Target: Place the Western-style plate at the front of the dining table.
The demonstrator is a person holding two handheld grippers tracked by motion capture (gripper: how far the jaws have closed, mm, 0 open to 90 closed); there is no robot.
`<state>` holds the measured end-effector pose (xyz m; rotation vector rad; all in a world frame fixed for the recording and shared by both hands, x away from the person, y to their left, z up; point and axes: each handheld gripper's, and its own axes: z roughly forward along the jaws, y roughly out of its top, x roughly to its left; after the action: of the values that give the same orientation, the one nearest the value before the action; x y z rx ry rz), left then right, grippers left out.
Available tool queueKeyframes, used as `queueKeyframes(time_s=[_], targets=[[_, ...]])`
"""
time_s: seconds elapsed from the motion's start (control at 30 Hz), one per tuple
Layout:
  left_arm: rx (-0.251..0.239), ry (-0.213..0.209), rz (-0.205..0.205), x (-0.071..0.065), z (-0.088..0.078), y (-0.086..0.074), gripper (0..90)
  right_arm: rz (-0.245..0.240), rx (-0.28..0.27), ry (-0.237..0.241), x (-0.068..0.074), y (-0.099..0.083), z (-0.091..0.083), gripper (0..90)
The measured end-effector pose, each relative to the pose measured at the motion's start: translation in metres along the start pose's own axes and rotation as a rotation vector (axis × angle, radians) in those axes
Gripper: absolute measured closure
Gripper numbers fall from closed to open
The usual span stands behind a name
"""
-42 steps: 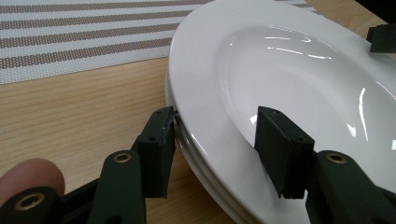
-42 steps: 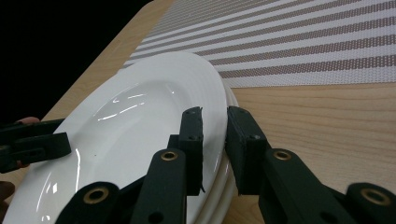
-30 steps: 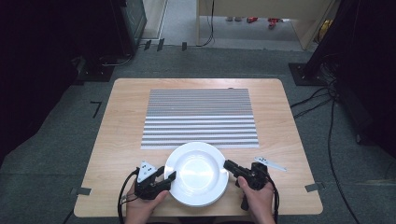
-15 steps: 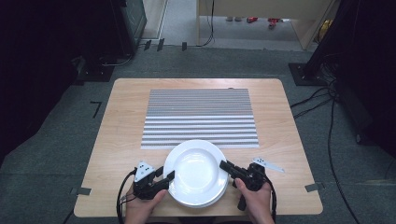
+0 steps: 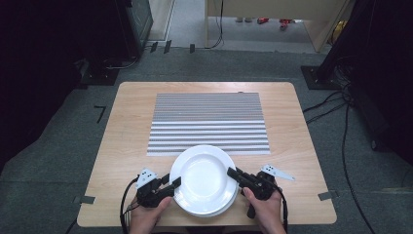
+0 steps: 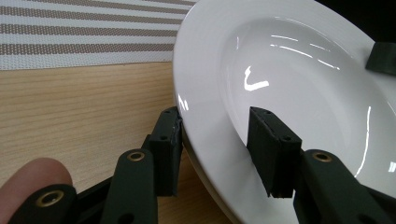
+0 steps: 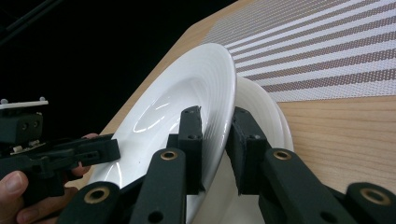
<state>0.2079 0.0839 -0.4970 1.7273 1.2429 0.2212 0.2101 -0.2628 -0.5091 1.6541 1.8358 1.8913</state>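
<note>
A white deep plate (image 5: pixel 204 178) lies on a second white plate (image 7: pixel 261 107) near the table's front edge. My right gripper (image 5: pixel 233 173) is shut on the top plate's right rim (image 7: pixel 187 88), one pad over it and one under it, and that side is tipped up off the lower plate. My left gripper (image 5: pixel 173 184) straddles the left rim (image 6: pixel 205 116). Its jaws have just been closing. One pad touches the rim's outer edge and the other hangs over the bowl with a gap. Hands hold both grippers from the front.
A grey-and-white striped placemat (image 5: pixel 208 122) covers the middle and far part of the wooden table (image 5: pixel 126 146), just behind the plates. Dark equipment and cables stand on the floor around the table.
The left gripper's jaws have narrowed around the plate's left rim. The right gripper and the plate have shifted very slightly to the left. Both hands stay at the front edge.
</note>
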Motion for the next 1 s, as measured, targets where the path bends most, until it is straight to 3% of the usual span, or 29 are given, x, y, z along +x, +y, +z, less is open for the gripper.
queueKeyframes(time_s=[0.1,0.2,0.3,1.0], targets=[[-0.006,0.004,0.002,0.0,-0.001,0.0,57.7,-0.005,-0.001,-0.002,0.001,0.0,0.0,77.5],[-0.021,-0.015,-0.023,0.003,-0.003,0.0,60.1,-0.008,-0.004,0.003,0.001,-0.001,0.0,77.6],[-0.04,-0.069,-0.105,0.01,-0.004,0.0,64.2,-0.002,-0.004,0.001,0.001,-0.002,0.001,77.5],[-0.118,-0.088,-0.119,0.008,-0.012,0.002,69.3,0.047,-0.048,0.011,0.004,-0.004,0.001,79.6]])
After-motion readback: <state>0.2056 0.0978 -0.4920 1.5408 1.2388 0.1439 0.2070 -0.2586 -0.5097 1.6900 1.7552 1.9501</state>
